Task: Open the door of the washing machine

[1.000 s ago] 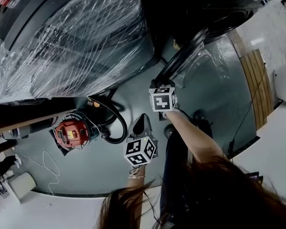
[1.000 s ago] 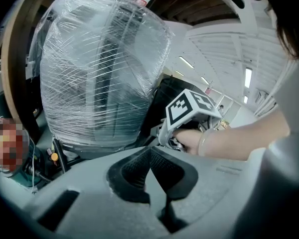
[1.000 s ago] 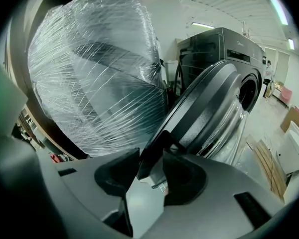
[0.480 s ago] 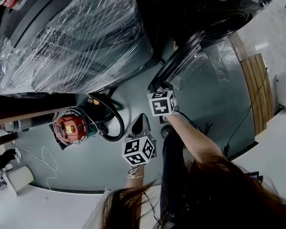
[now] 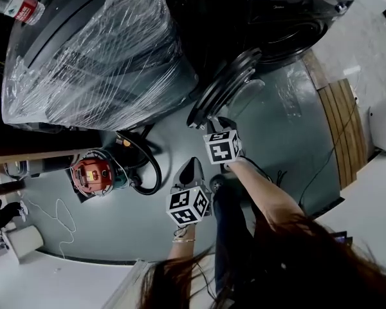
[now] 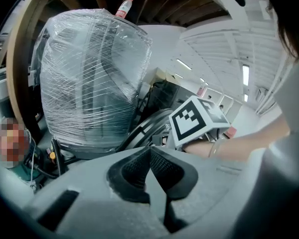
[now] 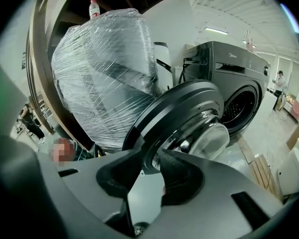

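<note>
The dark front-loading washing machine [image 5: 280, 18] stands at the upper right, its drum showing in the right gripper view [image 7: 237, 106]. Its round door [image 5: 226, 85] hangs swung out, with the glass bowl facing the floor. My right gripper [image 5: 212, 122] is at the door's lower rim [image 7: 182, 108]; its jaws are closing, and the rim sits between the pads [image 7: 182, 176], which touch it. My left gripper [image 5: 192, 162] hangs below it over the floor, apart from the door. In its own view the left gripper [image 6: 149, 151] is shut with nothing in it.
A large machine wrapped in clear film [image 5: 96, 50] stands left of the washer, a bottle [image 5: 16, 5] on top. A red vacuum [image 5: 93, 174] with a black hose [image 5: 151, 169] lies on the grey floor. Wooden planks [image 5: 341, 118] lie at the right.
The door has swung further out from the washer, its face now showing more. Both grippers have drifted back toward me with it, and the right jaws have narrowed.
</note>
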Motion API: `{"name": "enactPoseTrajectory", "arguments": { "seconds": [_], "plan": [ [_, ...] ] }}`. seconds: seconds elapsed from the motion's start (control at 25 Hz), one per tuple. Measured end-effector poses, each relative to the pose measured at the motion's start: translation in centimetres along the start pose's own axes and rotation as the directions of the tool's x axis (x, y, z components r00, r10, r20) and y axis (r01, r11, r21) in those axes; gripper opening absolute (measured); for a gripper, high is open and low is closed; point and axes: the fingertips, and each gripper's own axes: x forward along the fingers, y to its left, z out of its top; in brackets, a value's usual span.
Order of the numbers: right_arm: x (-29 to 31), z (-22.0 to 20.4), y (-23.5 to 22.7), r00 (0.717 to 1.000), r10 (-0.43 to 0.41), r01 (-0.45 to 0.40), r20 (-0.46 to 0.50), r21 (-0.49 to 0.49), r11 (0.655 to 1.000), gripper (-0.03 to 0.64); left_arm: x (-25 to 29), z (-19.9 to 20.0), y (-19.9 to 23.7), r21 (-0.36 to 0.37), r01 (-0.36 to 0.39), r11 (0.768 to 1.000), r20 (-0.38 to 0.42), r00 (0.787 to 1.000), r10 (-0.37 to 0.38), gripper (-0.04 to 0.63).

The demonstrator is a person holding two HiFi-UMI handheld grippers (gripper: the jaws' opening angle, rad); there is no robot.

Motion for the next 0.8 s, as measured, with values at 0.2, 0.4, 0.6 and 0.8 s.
{"name": "enactPoseTrajectory", "arguments": {
  "seconds": [0.2, 0.4, 0.6, 0.8],
  "plan": [
    [-3.2, -0.6, -2.3, 1.000, -0.011, 0.011, 0.019, -0.002, 1.000, 0.097, -0.7, 0.3, -3.0, 0.006, 0.022, 1.000, 0.005, 1.000, -0.022, 0.012],
    [-7.2, -1.5, -5.0, 0.999, -0.029, 0.029, 0.043, 0.005, 1.000, 0.082, -1.9, -0.3, -6.4, 0.036, 0.048, 0.998, -0.003, 0.999, -0.048, 0.012],
    [-11.1, -2.0, -7.9, 0.996, -0.053, 0.053, 0.069, 0.008, 0.999, 0.064, -2.8, 0.0, -10.2, 0.078, 0.077, 0.994, 0.007, 0.997, -0.078, 0.012],
    [-14.8, -2.4, -10.4, 0.992, -0.070, 0.069, 0.102, 0.013, 0.998, 0.049, -4.1, 0.4, -13.6, 0.105, 0.088, 0.991, 0.033, 0.995, -0.092, 0.012]
  ]
}}
